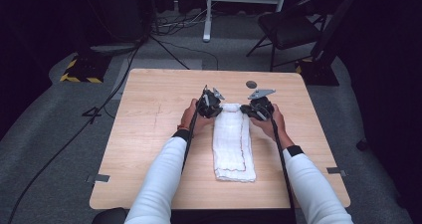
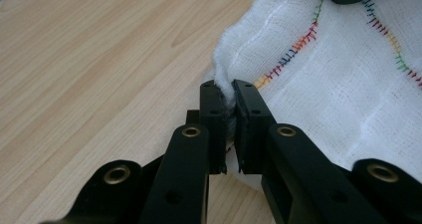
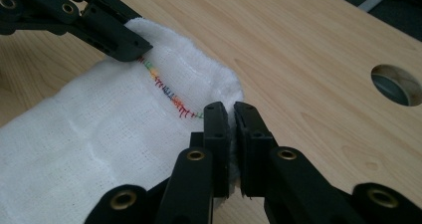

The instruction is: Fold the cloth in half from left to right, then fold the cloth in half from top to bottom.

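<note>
From above, we see the folded cloth (image 1: 233, 144) lying mid-counter (image 1: 149, 134), its far corners held; open room lies all round, and a hole (image 1: 251, 84) beyond.

Our left hand-held gripper (image 2: 228, 92) pinches only the corner's edge; we judge a quick lift could slip it.

Our right hand-held gripper (image 3: 231, 110) pinches the other corner equally thinly; uneven pulling could undo the fold.
</note>
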Demonstrator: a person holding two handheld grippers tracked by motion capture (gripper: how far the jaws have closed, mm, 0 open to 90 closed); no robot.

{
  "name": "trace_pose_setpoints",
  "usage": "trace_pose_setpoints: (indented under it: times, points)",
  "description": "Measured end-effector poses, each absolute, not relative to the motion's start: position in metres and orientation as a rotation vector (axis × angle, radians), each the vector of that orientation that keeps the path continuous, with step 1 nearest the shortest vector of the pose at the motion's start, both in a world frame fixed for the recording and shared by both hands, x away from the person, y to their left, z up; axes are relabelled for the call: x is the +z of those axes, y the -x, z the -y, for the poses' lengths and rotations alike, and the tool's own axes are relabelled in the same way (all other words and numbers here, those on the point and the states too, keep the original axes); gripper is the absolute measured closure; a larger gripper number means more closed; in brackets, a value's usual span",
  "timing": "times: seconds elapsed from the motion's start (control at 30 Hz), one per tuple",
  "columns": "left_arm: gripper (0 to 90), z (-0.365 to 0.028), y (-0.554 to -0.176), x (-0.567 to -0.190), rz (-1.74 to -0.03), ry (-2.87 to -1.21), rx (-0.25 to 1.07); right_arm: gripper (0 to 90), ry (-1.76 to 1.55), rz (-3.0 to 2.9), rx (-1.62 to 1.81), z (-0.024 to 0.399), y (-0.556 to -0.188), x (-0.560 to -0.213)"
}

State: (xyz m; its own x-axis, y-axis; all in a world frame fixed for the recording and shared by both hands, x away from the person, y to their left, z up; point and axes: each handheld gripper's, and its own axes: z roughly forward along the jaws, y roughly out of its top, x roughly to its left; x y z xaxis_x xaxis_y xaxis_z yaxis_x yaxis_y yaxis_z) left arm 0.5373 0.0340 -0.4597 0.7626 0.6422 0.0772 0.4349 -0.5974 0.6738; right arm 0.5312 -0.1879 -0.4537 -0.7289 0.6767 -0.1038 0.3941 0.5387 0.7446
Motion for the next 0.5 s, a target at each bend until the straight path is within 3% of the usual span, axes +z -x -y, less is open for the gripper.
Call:
trace_pose_setpoints:
  times: [0.5]
  points:
    - [84.0,-0.039,-0.536,-0.437,-0.774,-2.245,0.465,85.1,-0.819,-2.336,1.050,0.187,-0.525,-0.429]
